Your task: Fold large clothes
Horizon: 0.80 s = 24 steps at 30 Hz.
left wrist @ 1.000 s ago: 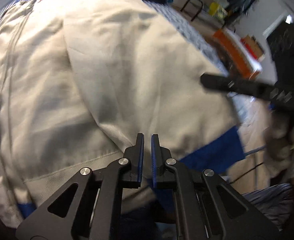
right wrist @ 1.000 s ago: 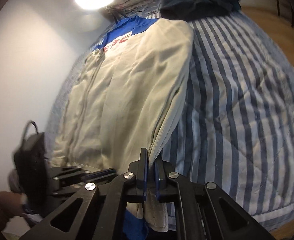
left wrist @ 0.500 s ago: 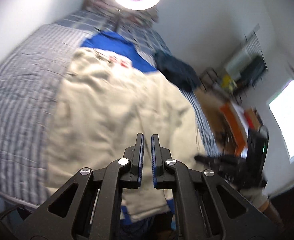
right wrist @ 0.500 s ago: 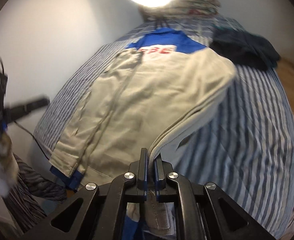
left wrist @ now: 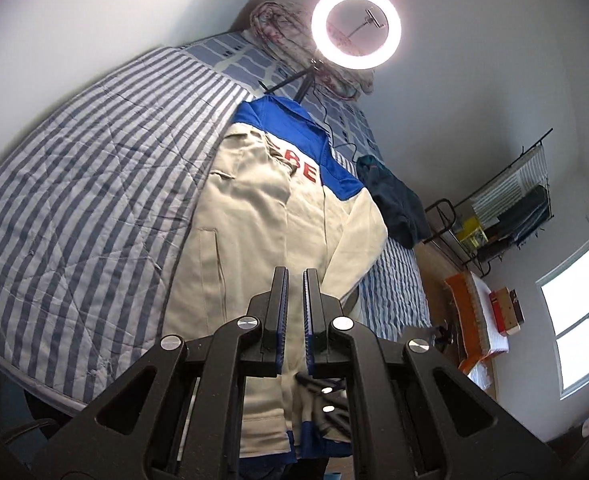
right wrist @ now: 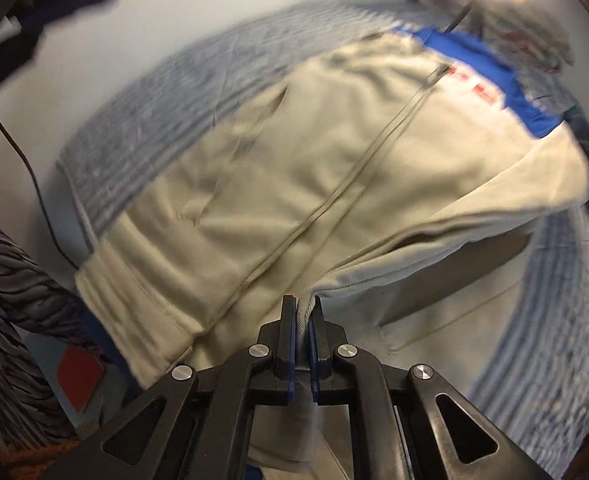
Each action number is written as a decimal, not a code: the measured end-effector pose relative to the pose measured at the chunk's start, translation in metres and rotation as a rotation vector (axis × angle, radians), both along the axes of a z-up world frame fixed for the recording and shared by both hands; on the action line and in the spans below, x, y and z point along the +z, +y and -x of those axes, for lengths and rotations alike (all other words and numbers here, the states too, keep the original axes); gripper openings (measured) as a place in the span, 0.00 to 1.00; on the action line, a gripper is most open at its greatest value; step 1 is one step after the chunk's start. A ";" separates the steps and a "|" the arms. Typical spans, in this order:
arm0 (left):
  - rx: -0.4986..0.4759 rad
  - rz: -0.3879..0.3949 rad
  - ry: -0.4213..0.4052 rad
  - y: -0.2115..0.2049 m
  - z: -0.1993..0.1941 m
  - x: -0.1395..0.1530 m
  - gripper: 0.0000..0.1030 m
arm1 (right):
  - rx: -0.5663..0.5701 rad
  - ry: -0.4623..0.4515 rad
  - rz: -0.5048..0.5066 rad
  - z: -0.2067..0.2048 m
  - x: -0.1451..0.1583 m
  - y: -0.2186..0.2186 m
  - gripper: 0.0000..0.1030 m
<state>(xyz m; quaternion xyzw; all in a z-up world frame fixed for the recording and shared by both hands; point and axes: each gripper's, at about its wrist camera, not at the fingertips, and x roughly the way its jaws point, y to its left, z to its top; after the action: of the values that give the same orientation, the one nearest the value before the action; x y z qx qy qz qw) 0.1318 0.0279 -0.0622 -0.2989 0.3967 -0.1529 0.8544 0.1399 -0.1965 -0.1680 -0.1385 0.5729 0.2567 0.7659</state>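
Jacket point(left wrist: 262, 240), beige with blue yoke, lies lengthwise on the striped bed point(left wrist: 94, 208). My right claw point(right wrist: 303, 312) pinches its ribbed edge, lifting one side; my left claw point(left wrist: 294, 280) hovers closed, empty. Soft, floppy, moderately heavy cloth: best gripped at hems.

I count one cream-and-blue jacket point(left wrist: 270, 232), one striped quilt point(left wrist: 94, 216), one dark garment point(left wrist: 398, 204) at centre right, one ring light point(left wrist: 356, 28), two grippers: left gripper point(left wrist: 294, 280), right gripper point(right wrist: 305, 308).
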 end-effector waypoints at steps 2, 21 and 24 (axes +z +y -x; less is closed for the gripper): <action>0.001 -0.005 0.000 0.001 -0.002 0.000 0.03 | 0.011 0.012 0.014 0.000 -0.010 0.001 0.03; -0.090 -0.165 0.177 -0.039 -0.035 -0.055 0.18 | -0.434 -0.115 -0.398 -0.061 0.074 -0.176 0.56; -0.070 -0.189 0.199 -0.037 -0.042 -0.060 0.20 | -0.547 -0.143 -0.450 -0.094 0.071 -0.212 0.59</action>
<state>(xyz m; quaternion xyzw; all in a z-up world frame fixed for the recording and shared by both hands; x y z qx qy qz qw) 0.1739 -0.0096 -0.1222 -0.2166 0.5023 -0.1142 0.8293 0.2340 -0.4083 -0.0968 0.1744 0.4627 0.1516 0.8558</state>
